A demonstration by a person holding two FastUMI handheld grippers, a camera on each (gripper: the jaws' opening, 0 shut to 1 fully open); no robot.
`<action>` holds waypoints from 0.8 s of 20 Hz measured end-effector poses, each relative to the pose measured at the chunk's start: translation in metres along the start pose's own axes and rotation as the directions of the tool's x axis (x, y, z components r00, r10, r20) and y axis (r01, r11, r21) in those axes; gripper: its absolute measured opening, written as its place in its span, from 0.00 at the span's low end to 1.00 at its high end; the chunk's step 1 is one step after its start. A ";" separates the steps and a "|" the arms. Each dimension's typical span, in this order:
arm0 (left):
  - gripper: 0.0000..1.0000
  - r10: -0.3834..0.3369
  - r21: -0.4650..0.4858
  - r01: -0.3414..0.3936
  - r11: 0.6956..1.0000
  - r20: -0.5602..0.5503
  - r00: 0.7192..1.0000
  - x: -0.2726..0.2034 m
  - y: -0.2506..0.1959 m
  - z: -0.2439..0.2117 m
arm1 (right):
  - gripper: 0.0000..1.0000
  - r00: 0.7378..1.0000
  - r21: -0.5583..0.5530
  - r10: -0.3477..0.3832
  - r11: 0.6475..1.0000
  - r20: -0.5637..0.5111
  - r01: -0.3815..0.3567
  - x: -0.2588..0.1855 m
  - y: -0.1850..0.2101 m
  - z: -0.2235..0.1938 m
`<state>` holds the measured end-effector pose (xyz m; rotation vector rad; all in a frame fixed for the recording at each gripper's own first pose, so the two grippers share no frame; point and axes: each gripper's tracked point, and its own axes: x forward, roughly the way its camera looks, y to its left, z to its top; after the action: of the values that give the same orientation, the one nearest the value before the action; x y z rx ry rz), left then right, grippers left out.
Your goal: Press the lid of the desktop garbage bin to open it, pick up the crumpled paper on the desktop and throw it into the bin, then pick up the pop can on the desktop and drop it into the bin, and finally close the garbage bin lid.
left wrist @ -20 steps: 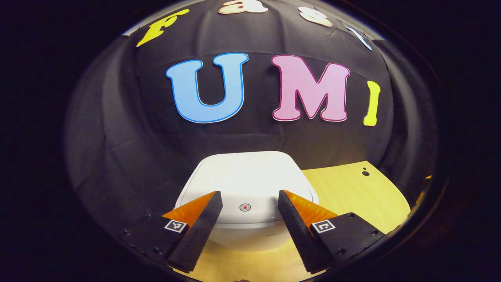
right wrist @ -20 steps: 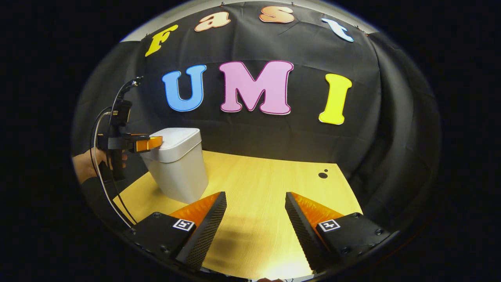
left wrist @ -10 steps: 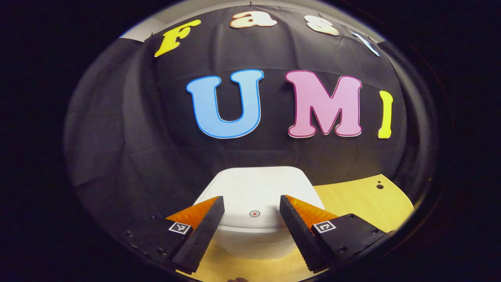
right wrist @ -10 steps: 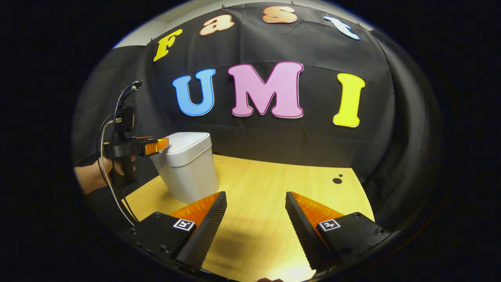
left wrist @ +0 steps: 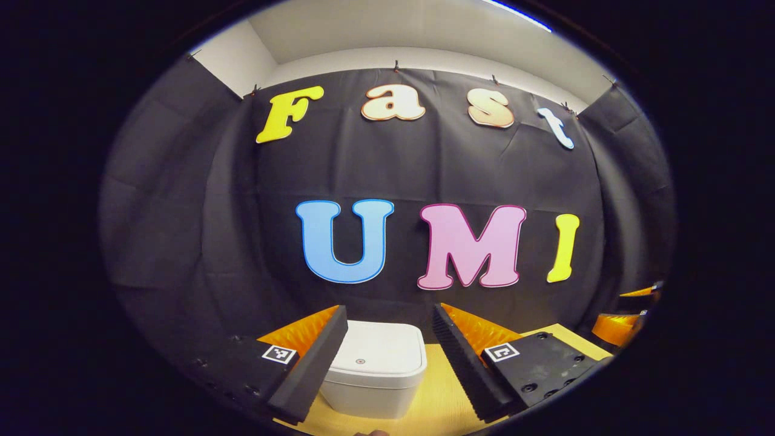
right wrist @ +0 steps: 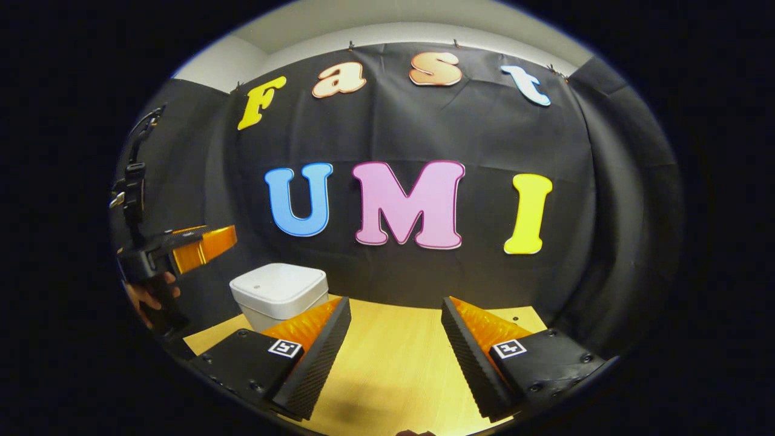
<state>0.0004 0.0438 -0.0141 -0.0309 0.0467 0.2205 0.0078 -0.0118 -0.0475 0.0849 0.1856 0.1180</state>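
Observation:
The white desktop bin (left wrist: 373, 375) stands on the wooden table (left wrist: 436, 406) with its lid (left wrist: 376, 353) shut, a small round mark near the lid's front edge. My left gripper (left wrist: 388, 309) is open, held above and back from the bin, which sits low between its fingers. In the right gripper view the bin (right wrist: 278, 295) is at the left of the table (right wrist: 393, 363), and the left gripper (right wrist: 209, 245) hovers up and left of it in a hand (right wrist: 148, 297). My right gripper (right wrist: 396, 300) is open over the table, holding nothing.
The black cloth wall (right wrist: 424, 272) rises right behind the bin and the table's far edge. Small dark holes (right wrist: 514, 317) mark the table's far right part. The right gripper (left wrist: 617, 324) shows at the right edge of the left gripper view.
Both grippers have risen and pulled back. The left gripper has moved from just over the lid to well above it. The lid stays shut and both grippers stay open.

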 end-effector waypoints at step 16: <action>0.98 -0.127 -0.013 0.127 0.992 0.023 0.992 -0.053 0.015 -0.016 | 0.98 0.982 -0.019 -0.126 0.991 0.140 0.130 -0.046 0.044 0.012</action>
<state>-0.0556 0.0460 -0.0279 -0.0452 0.0207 0.0938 -0.0393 0.0255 -0.0229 0.0524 0.0501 -0.0142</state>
